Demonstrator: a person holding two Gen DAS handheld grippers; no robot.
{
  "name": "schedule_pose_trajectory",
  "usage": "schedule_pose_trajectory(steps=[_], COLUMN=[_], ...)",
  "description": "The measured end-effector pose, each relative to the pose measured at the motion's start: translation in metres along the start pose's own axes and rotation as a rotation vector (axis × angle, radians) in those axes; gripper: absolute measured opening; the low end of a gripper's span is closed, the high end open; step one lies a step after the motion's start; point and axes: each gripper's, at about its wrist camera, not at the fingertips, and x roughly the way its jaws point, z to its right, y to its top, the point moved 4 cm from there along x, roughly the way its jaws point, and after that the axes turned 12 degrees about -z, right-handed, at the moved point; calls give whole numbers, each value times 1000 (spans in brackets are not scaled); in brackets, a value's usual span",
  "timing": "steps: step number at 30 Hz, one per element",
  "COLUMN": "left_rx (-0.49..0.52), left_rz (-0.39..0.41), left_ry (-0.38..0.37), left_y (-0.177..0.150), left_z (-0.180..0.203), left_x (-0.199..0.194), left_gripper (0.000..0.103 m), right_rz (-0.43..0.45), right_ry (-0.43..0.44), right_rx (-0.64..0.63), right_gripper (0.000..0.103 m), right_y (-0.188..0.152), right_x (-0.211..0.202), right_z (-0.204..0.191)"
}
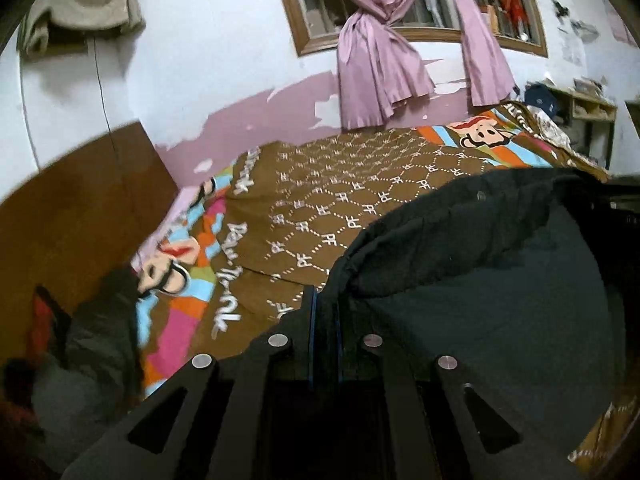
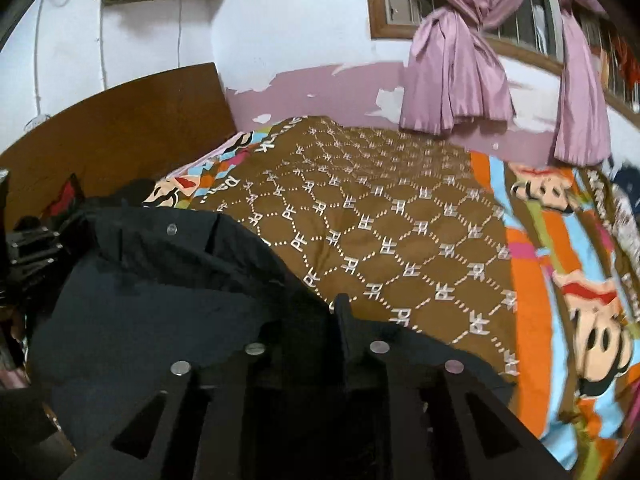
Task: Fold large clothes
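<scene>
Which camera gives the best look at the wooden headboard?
The right wrist view: the headboard shows its curved top and broad panel behind the bedspread. In the left wrist view the headboard is cropped at the frame edge and blurred.

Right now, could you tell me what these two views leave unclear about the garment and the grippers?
- Left wrist view: the black garment runs off the right edge, so its full shape is hidden.
- Right wrist view: the right gripper has its left finger lost against dark cloth.
- Both views: motion blur smears the bedspread edges.
</scene>
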Motion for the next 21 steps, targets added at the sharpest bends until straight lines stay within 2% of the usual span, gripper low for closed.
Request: schedule_pose_trajectory(steps=[1,4,6,9,11,12,13,14,15,16,19,21], left_rx=[-7,-49,-62,-75,-71,-73,-79,-92,-108,-126,-148,-154], left_rz=[-20,-81,-92,-103,-96,-82,-67,-45,-18,8,43,60], left_ry=[-8,-70,-101,-113,-98,-91,-91,-93,-95,-98,-117,-101], left_y=[2,2,1,3,4,4,7,8,9,12,19,17], left_z=[-2,-11,-16,-16,-14,-15,-13,-15,-16,-18,-20,-19], left_x=[8,32,42,48,45,41,37,31,25,17,-1,-14], left_gripper=[5,6,8,11,18,30,49,61,80,87,87,87], right_rz=[-18,-2,38,95,126,136,150,163,171,173,158,142], right_ry=[-12,-28,-24,-14,-9,-11,-13,-13,-12,-16,-30,-65], right_rx=[-8,5,44,92,115,119,126,130,133,131,113,85], right_gripper=[23,43,68,71,76,81,85,89,90,91,91,91], right_y=[-1,0,4,9,11,11,11,10,8,6,0,-6], right_x=[6,3,-6,-25,-41,-45,-51,-56,-59,-62,-65,-65], right_z=[2,10,15,21,23,24,24,23,21,18,8,0])
